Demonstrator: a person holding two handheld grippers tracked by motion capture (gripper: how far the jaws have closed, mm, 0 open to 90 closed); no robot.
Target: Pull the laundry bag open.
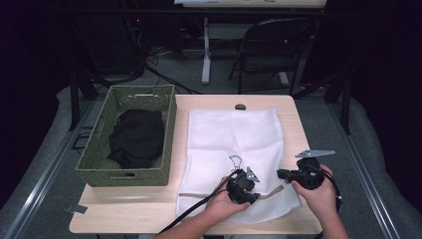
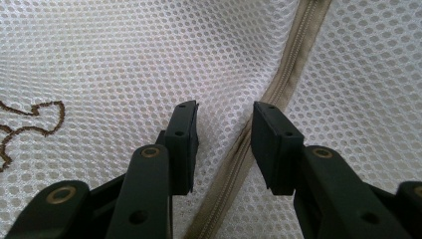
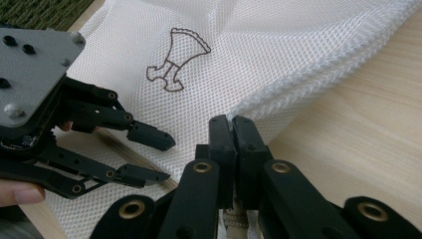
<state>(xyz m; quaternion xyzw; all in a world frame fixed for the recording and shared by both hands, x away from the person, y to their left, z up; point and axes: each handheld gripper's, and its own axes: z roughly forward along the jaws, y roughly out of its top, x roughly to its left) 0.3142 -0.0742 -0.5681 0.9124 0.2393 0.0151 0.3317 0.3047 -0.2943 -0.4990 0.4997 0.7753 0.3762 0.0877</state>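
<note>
Bare table [image 1: 298, 124] right of mesh bag [image 1: 234, 134]; basket [image 1: 94, 169] left.

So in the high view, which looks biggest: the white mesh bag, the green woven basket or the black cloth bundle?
1. White mesh bag, largest.
2. Green woven basket, somewhat smaller.
3. Black cloth bundle, smallest; it lies inside the basket.

Under my black left gripper [image 2: 224, 144]: white honeycomb-mesh laundry bag [image 1: 234, 134], tan zipper strip [image 2: 278, 84], brown outline embroidery [image 3: 175, 59]. Beyond it to my left, olive-green woven basket [image 1: 166, 119] with black cloth [image 1: 137, 137]. Pale wood-grain table [image 1: 298, 124].
</note>
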